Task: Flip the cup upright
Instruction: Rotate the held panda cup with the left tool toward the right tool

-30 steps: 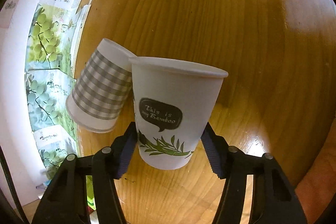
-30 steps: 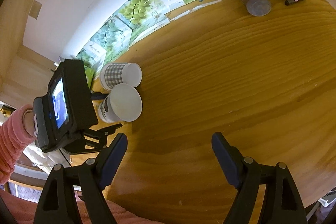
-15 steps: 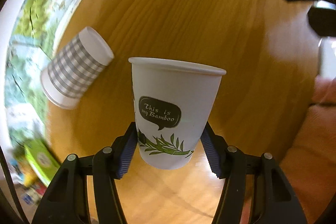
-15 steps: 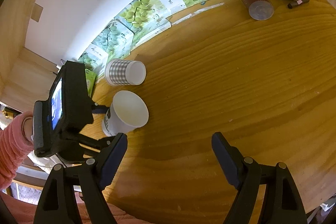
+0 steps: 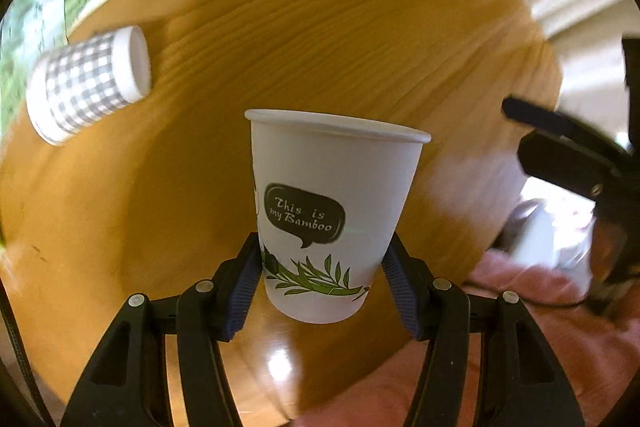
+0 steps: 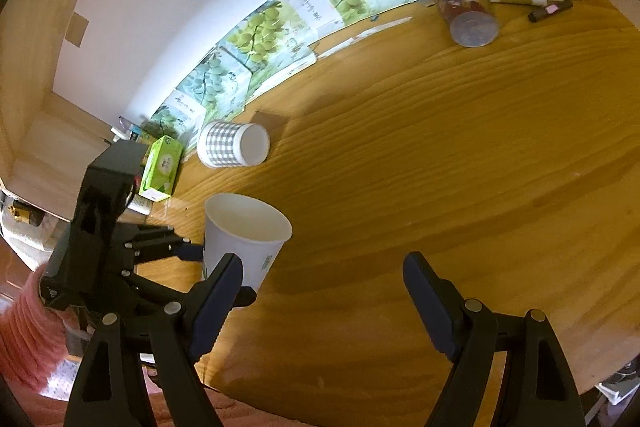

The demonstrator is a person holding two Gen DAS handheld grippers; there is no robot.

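Table: R view shows cup interior.

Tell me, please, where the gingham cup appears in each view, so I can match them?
Left wrist: gingham cup lies on its side, upper left.
Right wrist: it lies left of centre, by the grape posters.
Shared landmark: bamboo cup, nearer the camera.

I have swung the left gripper and its white paper cup with the bamboo print away from the grey-checked paper cup, which has slid to the left wrist frame's upper left. In the right wrist view, the white cup now sits lower, mouth up, well apart from it.
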